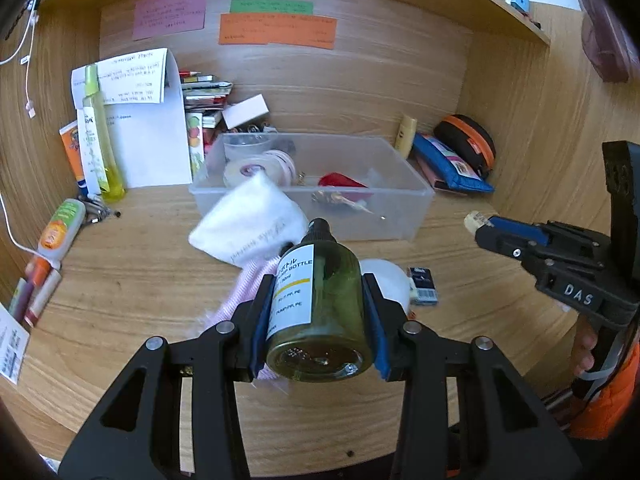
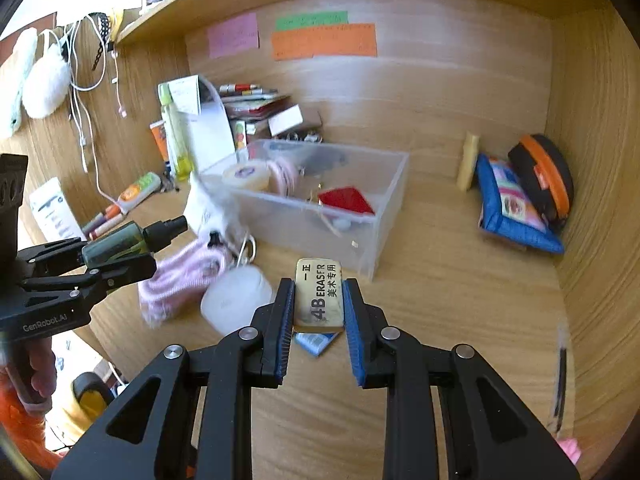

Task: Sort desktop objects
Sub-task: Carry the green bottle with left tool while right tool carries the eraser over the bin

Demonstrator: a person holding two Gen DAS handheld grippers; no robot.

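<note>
My left gripper (image 1: pixel 318 300) is shut on a green pump bottle (image 1: pixel 320 312) with a white label and black nozzle, held above the wooden desk and pointing toward the clear plastic box (image 1: pixel 400 216). The same bottle (image 2: pixel 120 240) shows at the left of the right wrist view. My right gripper (image 2: pixel 318 300) is shut on a yellowish 4B eraser (image 2: pixel 319 294), lifted over the desk in front of the clear box (image 2: pixel 380 216). That right gripper (image 1: pixel 480 228) appears at the right of the left wrist view with the eraser's end (image 1: pixel 472 220) sticking out.
The box holds tape rolls (image 1: pixel 244 170) and a red item (image 1: pixel 340 182). A white pouch (image 1: pixel 248 224), pink cloth (image 2: pixel 176 280), white round lid (image 2: pixel 236 300) and small blue packet (image 1: pixel 422 284) lie on the desk. Pencil cases (image 2: pixel 516 208) sit right; bottles (image 1: pixel 96 136), papers and pens left.
</note>
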